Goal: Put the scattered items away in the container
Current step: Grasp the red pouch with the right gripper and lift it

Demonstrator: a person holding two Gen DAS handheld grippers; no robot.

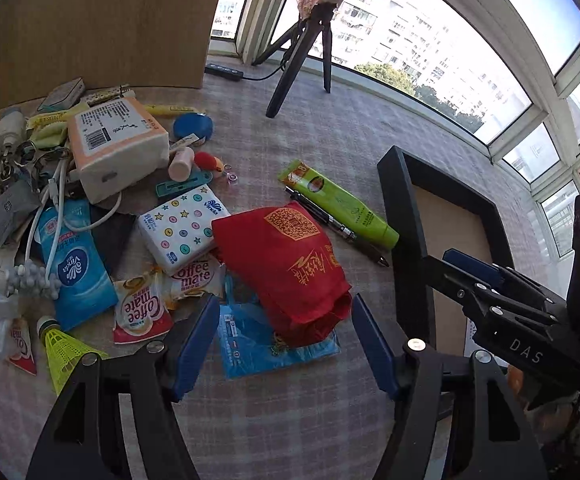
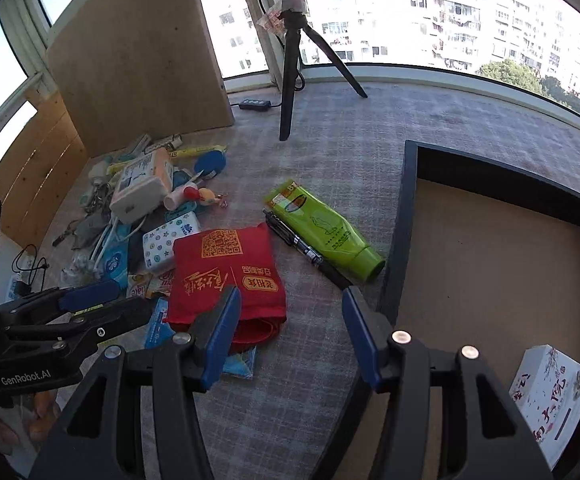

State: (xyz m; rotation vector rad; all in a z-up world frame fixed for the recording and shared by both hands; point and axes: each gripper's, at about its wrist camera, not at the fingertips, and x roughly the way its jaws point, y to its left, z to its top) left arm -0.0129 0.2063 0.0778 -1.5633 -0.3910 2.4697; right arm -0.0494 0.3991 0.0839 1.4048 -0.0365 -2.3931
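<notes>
Both grippers, left gripper (image 1: 286,344) and right gripper (image 2: 290,336), hover with jaws wide and empty over the red bag (image 1: 286,256), left of the container (image 2: 489,248), judged ready for pickup.
</notes>
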